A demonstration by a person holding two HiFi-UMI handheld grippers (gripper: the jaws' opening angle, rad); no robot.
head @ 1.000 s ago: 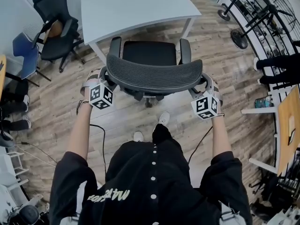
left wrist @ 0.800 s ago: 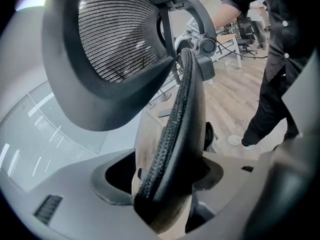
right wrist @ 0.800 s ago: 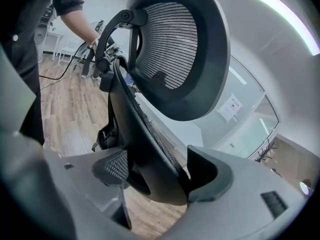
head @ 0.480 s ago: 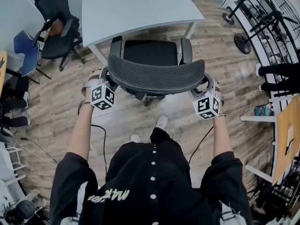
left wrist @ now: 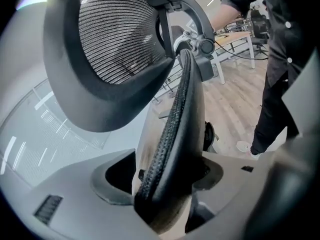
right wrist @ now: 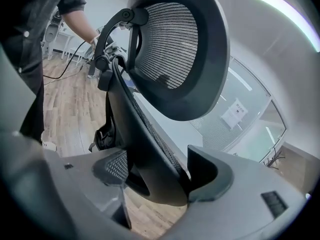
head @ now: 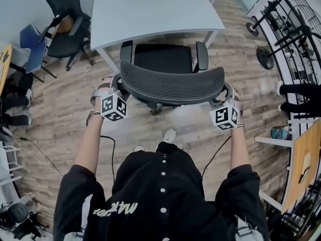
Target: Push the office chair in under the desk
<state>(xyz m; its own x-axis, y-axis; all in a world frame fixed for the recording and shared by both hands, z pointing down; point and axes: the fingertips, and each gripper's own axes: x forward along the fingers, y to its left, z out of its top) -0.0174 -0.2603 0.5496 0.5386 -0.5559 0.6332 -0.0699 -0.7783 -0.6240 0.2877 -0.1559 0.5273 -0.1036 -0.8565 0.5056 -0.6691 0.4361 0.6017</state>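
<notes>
The black mesh office chair [head: 172, 84] stands in front of me, its seat [head: 163, 58] reaching to the white desk [head: 150, 9] and its armrests at the desk's edge. My left gripper [head: 116, 88] clamps the left edge of the backrest, and my right gripper [head: 224, 98] clamps the right edge. In the left gripper view the backrest rim [left wrist: 175, 134] fills the gap between the jaws, under the headrest [left wrist: 115, 49]. In the right gripper view the rim [right wrist: 145, 149] is wedged between the jaws the same way.
Another black office chair [head: 67, 24] and a blue chair [head: 31, 46] stand at the back left. Fan stands [head: 266, 54] and racks line the right side, with a wooden table [head: 301, 164] at the near right. A cable [head: 108, 149] trails on the wood floor by my feet [head: 169, 135].
The chair has rolled a little toward the desk with both grippers still on its backrest. I have stepped forward after it.
</notes>
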